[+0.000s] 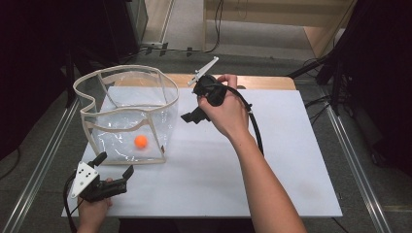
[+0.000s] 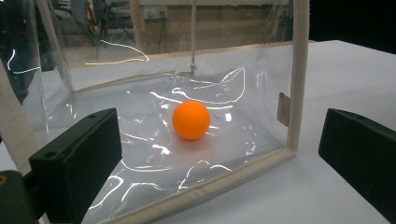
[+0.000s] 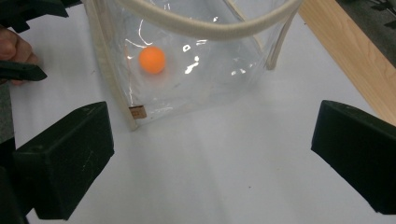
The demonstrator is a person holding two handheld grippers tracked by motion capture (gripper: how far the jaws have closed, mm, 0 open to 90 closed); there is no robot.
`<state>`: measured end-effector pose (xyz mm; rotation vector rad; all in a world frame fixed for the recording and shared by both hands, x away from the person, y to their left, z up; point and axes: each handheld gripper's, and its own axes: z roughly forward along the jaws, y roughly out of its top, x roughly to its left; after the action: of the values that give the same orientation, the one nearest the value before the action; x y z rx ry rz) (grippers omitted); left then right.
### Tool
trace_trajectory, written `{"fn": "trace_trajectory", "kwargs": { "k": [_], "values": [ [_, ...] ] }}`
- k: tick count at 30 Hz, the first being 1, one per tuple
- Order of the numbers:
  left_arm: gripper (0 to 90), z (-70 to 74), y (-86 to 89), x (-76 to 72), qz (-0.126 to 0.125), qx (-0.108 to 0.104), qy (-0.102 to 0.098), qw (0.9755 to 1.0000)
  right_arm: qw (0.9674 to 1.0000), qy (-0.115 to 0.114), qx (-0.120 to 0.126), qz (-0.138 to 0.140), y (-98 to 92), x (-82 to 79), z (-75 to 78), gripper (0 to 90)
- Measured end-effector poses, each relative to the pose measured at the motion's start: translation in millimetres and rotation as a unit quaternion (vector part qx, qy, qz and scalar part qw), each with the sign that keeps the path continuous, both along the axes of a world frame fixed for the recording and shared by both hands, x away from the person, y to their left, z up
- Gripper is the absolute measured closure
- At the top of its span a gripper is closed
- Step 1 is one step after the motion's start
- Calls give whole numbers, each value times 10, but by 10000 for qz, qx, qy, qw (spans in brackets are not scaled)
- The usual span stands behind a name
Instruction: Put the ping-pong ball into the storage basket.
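The ball (image 1: 141, 141) lies on the floor of the clear bag (image 1: 127, 114), left of centre in the high view, so I judge the drop done. It's plain orange, round, unmarked. My left tongs (image 1: 114, 166) and right tongs (image 1: 190, 118) both gape empty, apart from the bag.

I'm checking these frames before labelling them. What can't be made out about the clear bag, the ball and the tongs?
- High view: the right tongs tips are partly behind the hand.
- Left gripper view: glare on the clear bag blurs how the orange ball sits on the bottom.
- Right gripper view: the bag's top rim is cut off by the upper edge.
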<state>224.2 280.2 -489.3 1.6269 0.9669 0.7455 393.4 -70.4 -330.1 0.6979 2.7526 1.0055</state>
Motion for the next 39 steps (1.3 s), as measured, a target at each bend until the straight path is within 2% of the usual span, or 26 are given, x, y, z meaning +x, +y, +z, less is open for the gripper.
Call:
{"fn": "trace_trajectory", "kwargs": {
  "k": [22,39],
  "values": [
    [0,0,3,1,-3,1,6,10000,9999,14,139,83,-87,-149,-314,0],
    [0,-1,0,0,-9,13,2,10000,9996,32,286,-46,-260,-259,-560,0]
  ]
}}
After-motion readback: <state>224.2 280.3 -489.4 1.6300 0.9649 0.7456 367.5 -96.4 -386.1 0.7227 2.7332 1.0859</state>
